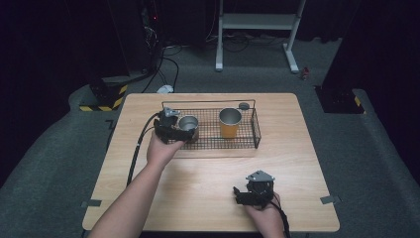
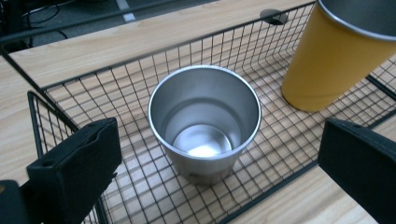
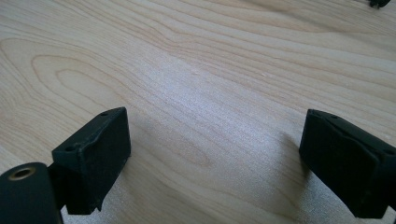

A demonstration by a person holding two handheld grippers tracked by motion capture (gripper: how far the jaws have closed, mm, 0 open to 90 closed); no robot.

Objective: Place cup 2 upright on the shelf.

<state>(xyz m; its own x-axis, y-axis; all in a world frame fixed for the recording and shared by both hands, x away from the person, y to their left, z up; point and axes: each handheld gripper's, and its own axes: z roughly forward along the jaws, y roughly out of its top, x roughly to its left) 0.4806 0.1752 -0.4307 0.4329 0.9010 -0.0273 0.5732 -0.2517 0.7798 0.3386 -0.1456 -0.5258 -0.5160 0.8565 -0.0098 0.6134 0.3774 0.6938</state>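
Left gripper [image 1: 174,130], jaws wide and empty, hovers at the steel cup's [image 2: 204,122] 9 o'clock, cup axis vertical; right gripper [image 1: 251,192], also wide, sits well off at 5 o'clock.

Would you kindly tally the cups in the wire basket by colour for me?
Silver steel cup: 1
Yellow cup: 1
Total: 2 cups, both upright in the black wire basket.

Light wooden table [image 1: 208,173], pale grain, on grey carpet. Black wire basket [image 1: 255,130] resting on far half, near back edge. Dark round grommet [image 1: 243,105] set in tabletop just behind basket.
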